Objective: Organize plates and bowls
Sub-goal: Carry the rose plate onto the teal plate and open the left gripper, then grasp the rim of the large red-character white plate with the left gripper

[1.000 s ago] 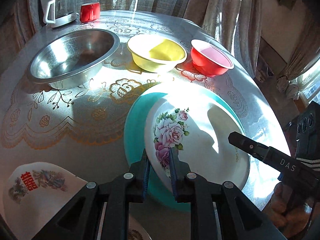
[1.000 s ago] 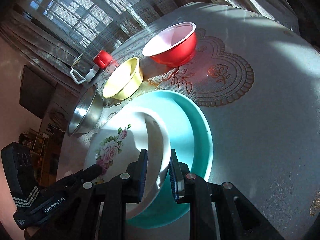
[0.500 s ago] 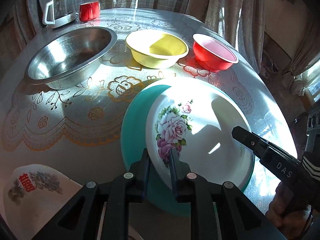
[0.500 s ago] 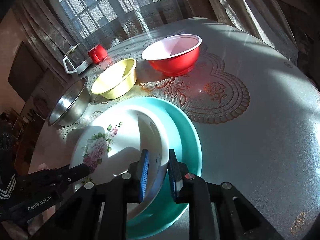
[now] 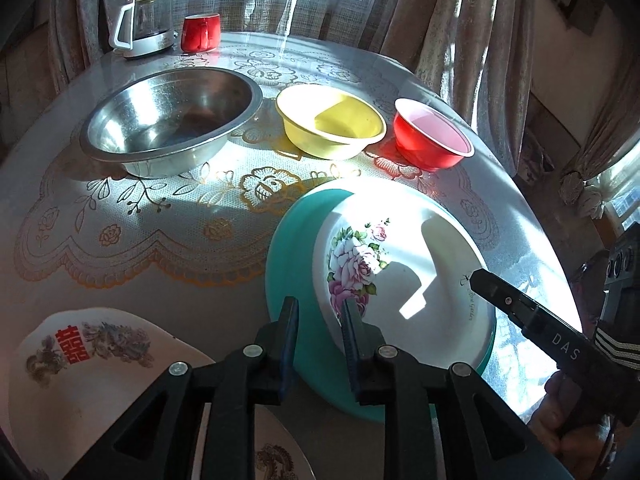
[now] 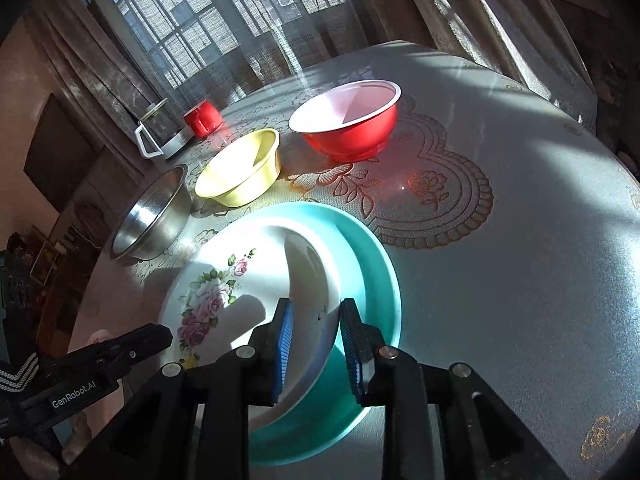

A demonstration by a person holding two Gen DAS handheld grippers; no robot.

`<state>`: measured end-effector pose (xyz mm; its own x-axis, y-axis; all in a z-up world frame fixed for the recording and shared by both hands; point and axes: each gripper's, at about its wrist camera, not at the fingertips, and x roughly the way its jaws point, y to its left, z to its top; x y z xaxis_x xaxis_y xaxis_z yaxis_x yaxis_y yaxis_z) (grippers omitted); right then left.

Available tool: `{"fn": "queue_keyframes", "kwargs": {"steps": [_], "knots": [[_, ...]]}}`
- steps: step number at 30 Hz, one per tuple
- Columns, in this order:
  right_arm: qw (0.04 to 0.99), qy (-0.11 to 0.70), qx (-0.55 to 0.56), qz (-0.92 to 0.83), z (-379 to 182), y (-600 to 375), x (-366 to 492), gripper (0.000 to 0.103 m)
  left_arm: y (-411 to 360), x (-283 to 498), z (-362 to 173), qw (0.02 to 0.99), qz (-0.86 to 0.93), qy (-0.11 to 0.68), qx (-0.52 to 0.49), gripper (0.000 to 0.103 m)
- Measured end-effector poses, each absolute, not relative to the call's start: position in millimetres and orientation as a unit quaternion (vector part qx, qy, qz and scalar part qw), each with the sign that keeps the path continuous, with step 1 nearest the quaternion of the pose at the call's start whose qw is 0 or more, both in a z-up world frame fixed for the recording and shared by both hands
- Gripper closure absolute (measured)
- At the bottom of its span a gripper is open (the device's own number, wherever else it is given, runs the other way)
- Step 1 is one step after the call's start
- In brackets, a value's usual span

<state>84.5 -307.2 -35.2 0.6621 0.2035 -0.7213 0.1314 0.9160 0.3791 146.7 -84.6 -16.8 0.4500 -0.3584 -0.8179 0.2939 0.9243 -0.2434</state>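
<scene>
Rose plate [image 5: 404,264] is lying nested on the teal plate [image 5: 296,248] on the counter; both your left gripper [image 5: 318,334] and right gripper [image 6: 316,338] jaws are opening off its rim, so keep withdrawing slowly without nudging it.

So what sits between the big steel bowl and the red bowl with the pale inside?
The yellow bowl stands between the steel bowl and the red bowl, all three apart in one row; the left wrist view shows it best.
</scene>
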Motion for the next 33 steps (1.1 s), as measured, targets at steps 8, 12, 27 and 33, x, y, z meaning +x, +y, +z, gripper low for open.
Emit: {"fn": "queue_keyframes", "kwargs": {"steps": [8, 12, 27, 33], "knots": [[0.893, 0.399, 0.209, 0.018, -27, -308, 73, 0.077, -62, 133, -4, 0.860, -0.189, 0.470, -0.062, 0.076], [0.896, 0.395, 0.202, 0.017, -25, -304, 70, 0.076, -51, 129, 1, 0.864, -0.184, 0.463, -0.072, 0.076], [0.904, 0.381, 0.194, 0.012, -16, -296, 53, 0.076, -19, 118, 8, 0.871, -0.171, 0.451, -0.093, 0.076], [0.909, 0.361, 0.194, 0.071, -2, -283, 44, 0.074, 5, 110, 9, 0.877, -0.161, 0.443, -0.097, 0.073]]}}
